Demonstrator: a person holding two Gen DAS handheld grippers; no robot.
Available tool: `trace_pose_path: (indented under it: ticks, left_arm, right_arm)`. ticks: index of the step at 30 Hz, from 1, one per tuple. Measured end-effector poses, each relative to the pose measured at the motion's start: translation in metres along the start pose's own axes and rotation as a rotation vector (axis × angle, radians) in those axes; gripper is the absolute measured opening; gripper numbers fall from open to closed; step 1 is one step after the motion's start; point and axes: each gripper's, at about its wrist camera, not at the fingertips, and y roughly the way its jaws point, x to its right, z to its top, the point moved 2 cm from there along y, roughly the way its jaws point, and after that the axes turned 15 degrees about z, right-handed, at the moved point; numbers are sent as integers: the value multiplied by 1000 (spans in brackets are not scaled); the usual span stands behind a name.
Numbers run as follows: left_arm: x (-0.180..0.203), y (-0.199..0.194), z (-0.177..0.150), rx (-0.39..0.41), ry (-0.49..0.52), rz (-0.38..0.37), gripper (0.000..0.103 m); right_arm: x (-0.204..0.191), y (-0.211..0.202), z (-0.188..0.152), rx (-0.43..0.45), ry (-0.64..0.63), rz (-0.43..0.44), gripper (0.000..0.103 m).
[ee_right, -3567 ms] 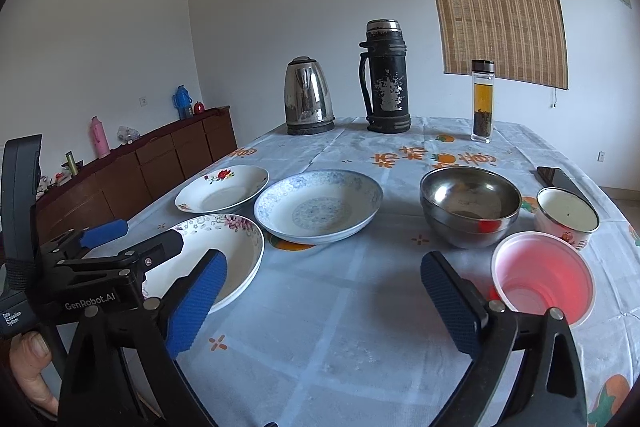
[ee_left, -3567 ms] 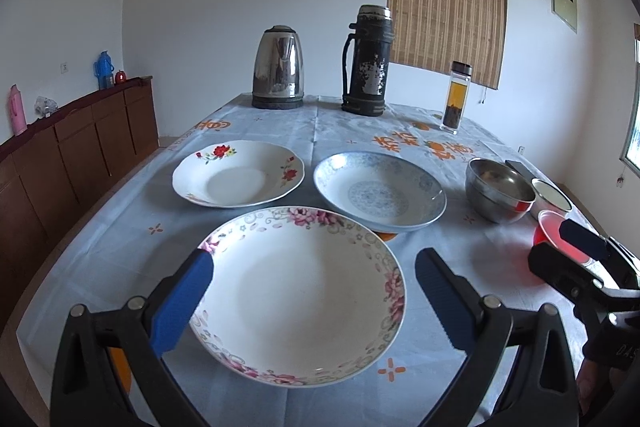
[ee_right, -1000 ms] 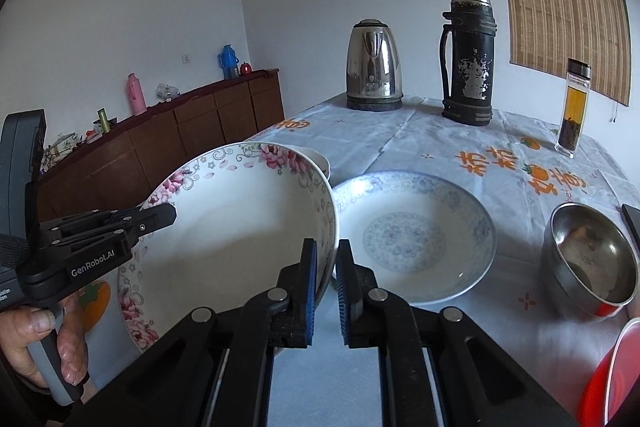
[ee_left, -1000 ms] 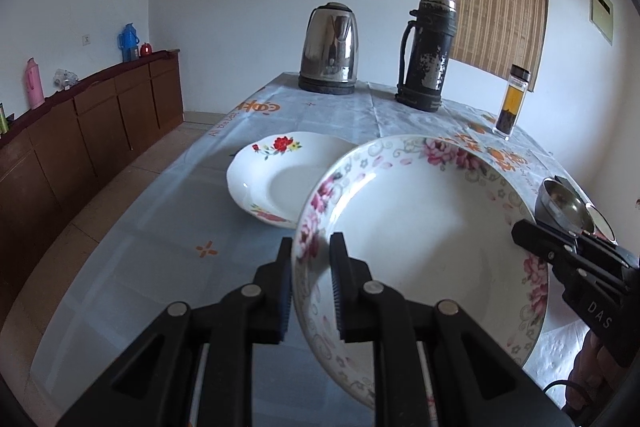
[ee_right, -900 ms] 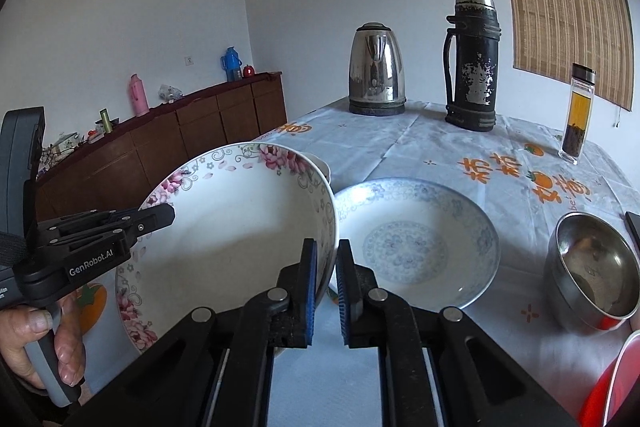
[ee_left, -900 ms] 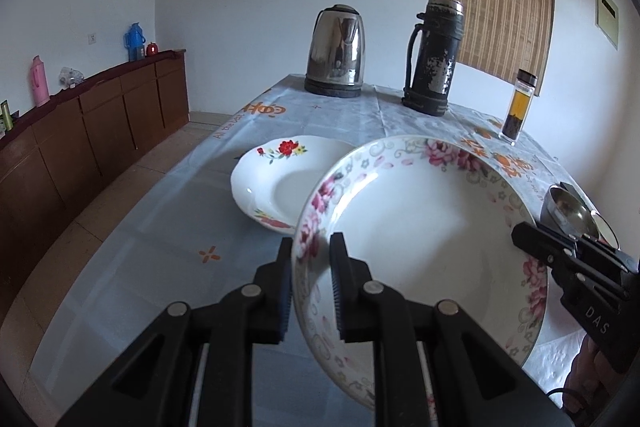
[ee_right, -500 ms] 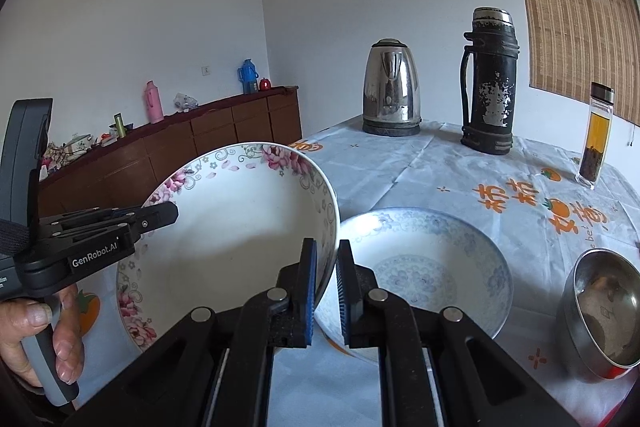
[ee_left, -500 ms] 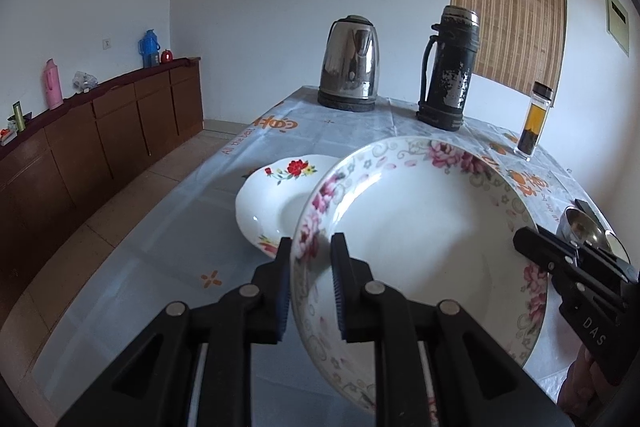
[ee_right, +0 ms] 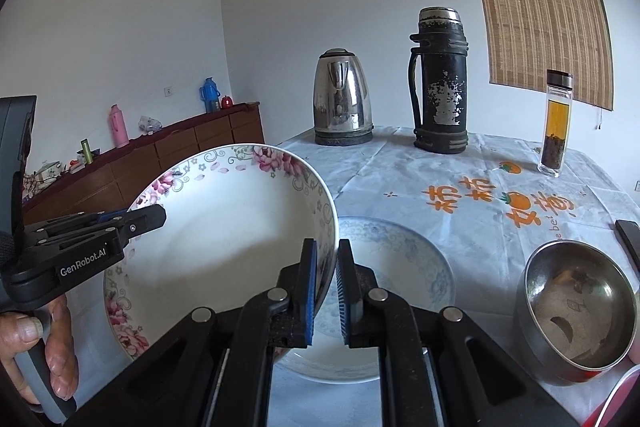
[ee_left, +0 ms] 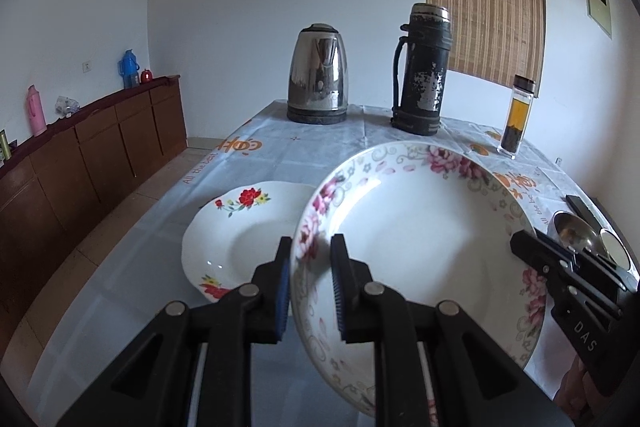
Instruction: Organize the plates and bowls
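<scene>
White porcelain with a pink floral border: this plate [ee_left: 420,247] is off the tabletop [ee_left: 320,143], tilted, and carried between two grippers. The left gripper [ee_left: 308,283] is clamped on its rim at about 9 o'clock; the right gripper [ee_right: 327,287] is clamped on the opposite rim at about 3 o'clock. In my judgement a two-sided hold suits a wide, shallow, smooth dish: one pinch alone would let it swing or slip.

Left to right across the tabletop: a white plate with red flowers [ee_left: 240,231] lies at 9 o'clock of the carried plate, partly hidden by it. A blue-patterned plate [ee_right: 400,267] lies flat under and just beyond the right gripper. A steel bowl [ee_right: 576,311] sits at 3 o'clock, well apart from the plates. A red rim [ee_right: 616,399] shows at the lower right edge; what it belongs to cannot be told.

Judgement: the carried plate hangs over the blue-patterned plate, so stacking there looks likely; the red-flowered plate is the other candidate.

Count in view: three plates, one steel bowl. Along the far edge stand one kettle [ee_left: 318,75], one dark flask [ee_left: 420,71] and one glass bottle [ee_left: 516,117], all clear of the working area. Risk noted: the rim is glazed and the plate is tilted, so it should be levelled before release.
</scene>
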Motion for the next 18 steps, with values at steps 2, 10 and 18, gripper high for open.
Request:
trace_pose_path:
  ticks: [2, 10, 18]
  left_arm:
    - [5, 0, 4, 8, 10, -2, 15]
    - [27, 5, 19, 53, 55, -26, 15]
    - [49, 18, 30, 86, 88, -58, 15]
  right_arm:
    - [2, 0, 0, 4, 4, -13, 10]
    - [22, -4, 1, 29, 40, -64, 10]
    - [41, -5, 2, 42, 93, -122, 11]
